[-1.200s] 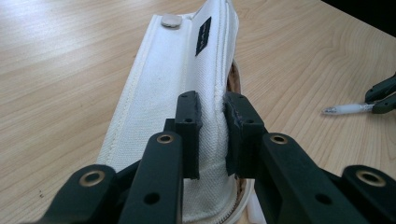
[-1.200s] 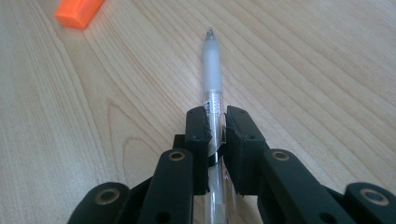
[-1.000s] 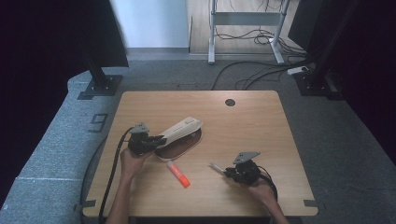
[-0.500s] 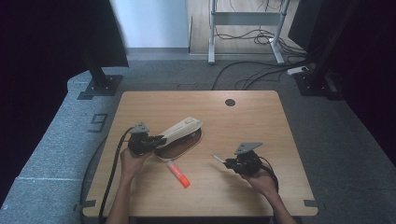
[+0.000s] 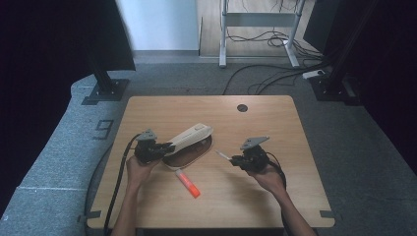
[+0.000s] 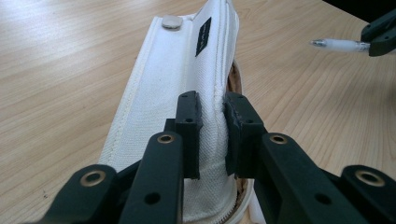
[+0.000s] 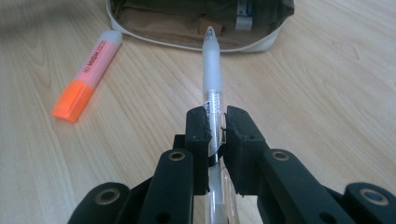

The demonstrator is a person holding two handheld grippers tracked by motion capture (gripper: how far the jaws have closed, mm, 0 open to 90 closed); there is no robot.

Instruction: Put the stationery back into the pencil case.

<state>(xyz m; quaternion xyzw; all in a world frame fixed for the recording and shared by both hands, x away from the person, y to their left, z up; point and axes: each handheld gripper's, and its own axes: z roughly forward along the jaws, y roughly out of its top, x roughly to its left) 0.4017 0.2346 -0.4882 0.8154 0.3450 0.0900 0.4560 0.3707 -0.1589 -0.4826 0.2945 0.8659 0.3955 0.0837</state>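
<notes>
Two bare forearms, no sleeves. Each hand carries a black hand-held gripper: the left hand-held gripper [image 5: 156, 148] and right hand-held gripper [image 5: 235, 159] have blocky ribbed pads, brass-ringed screw holes, a grey three-cornered top plate and a trailing black cable.

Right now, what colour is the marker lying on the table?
The highlighter is orange with a pale cap, best in the right gripper view.
</notes>
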